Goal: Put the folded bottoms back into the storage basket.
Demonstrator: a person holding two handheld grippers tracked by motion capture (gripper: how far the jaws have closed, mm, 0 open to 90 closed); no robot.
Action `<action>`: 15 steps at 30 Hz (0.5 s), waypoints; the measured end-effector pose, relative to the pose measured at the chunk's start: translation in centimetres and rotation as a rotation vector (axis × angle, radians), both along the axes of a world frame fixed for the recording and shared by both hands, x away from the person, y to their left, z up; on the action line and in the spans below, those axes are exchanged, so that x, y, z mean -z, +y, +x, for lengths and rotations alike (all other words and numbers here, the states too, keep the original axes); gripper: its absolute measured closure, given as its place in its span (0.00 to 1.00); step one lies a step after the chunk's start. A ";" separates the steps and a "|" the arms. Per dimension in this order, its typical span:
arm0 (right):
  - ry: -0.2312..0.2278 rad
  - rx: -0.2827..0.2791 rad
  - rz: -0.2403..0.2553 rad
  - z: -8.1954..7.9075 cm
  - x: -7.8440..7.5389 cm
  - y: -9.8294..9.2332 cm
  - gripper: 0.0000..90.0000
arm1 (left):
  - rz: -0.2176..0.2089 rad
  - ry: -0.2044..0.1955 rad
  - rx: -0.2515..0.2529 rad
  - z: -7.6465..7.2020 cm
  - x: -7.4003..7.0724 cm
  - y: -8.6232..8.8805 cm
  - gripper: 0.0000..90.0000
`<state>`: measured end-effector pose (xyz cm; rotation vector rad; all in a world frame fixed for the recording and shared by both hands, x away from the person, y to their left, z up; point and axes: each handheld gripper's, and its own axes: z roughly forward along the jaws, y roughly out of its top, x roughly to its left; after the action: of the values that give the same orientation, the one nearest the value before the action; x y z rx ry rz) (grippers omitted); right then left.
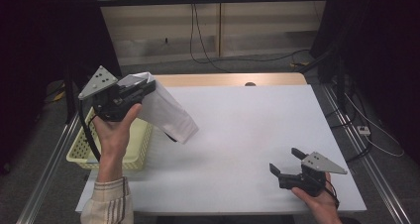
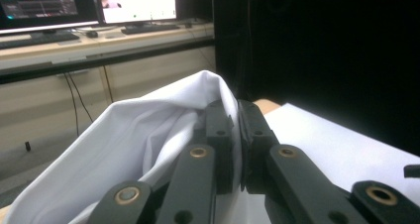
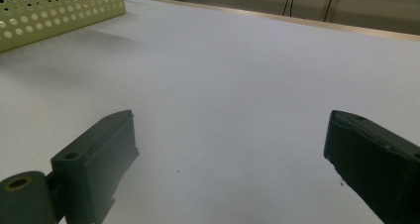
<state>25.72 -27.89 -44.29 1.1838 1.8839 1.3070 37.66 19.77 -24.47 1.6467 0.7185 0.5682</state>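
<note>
Cloth (image 1: 166,112) in left gripper (image 1: 148,87)

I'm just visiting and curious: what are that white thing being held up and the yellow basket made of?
The white cloth looks like thin matte woven fabric: it drapes and folds softly from the left gripper. The yellow basket looks like moulded plastic, with rigid walls punched with regular holes.

dim room, pale wall panels (image 1: 163,16), monitors (image 2: 89,3), desk (image 2: 99,40)

Item count, table scene:
2 grippers (image 1: 148,85) (image 1: 287,162), 1 white cloth (image 1: 166,112), 1 yellow basket (image 1: 133,152), 1 table (image 1: 247,130), 2 monitors (image 2: 47,6).
</note>
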 end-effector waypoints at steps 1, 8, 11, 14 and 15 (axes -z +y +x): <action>0.000 0.000 0.001 0.0 0.0 0.0 0.06 | -0.009 -0.004 -0.005 -0.1 -0.1 0.2 0.95; -0.001 -0.002 0.000 0.0 0.0 0.0 0.06 | -0.024 -0.028 -0.025 -0.8 -0.6 1.5 0.95; -0.001 0.000 -0.002 0.0 0.0 0.0 0.06 | -0.012 -0.042 -0.029 -1.0 -0.8 1.8 0.95; -0.003 -0.002 -0.002 0.0 0.0 0.0 0.06 | -0.029 -0.046 -0.038 -1.3 -0.9 2.0 0.95; -0.003 -0.002 -0.002 0.0 0.0 0.0 0.06 | -0.020 -0.054 -0.040 -1.4 -1.0 2.2 0.95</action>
<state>25.67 -27.87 -44.26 1.1786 1.8850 1.3064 36.29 21.99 -23.43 1.5959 0.7173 0.6299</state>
